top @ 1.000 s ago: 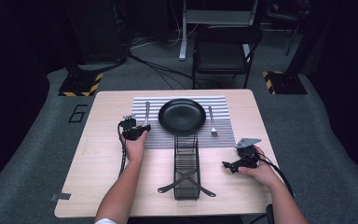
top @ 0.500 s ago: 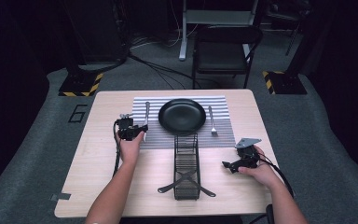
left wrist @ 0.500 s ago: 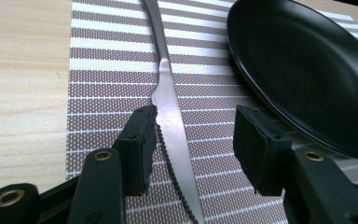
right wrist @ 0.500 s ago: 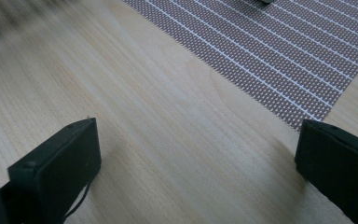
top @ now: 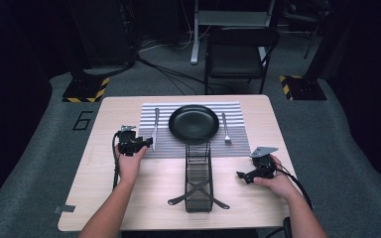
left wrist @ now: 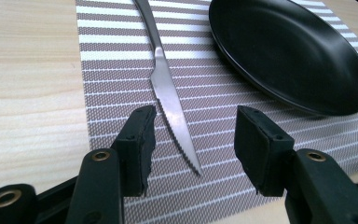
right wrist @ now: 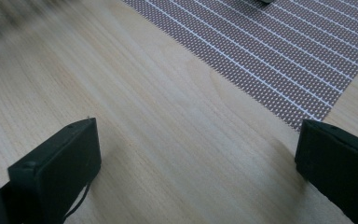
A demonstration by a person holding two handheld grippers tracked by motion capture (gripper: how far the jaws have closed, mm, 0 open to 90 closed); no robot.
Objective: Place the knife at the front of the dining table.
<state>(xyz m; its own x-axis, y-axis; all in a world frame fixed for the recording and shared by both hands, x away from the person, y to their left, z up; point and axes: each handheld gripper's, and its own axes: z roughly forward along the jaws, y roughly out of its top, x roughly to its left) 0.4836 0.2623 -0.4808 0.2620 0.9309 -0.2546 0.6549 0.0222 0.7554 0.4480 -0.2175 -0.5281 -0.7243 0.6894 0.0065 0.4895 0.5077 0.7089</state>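
Left gripper (top: 146,142) has shifted left and back from the knife (left wrist: 172,100), fingers half apart, empty. Knife lies flat on the placemat (top: 161,144) left of the plate (top: 194,123). Straddle the blade squarely before closing. Right gripper (top: 243,175) is wide, parked on the tabletop (top: 104,188).

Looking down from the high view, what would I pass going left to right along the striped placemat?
Knife → black plate → fork, all lying on the striped placemat.
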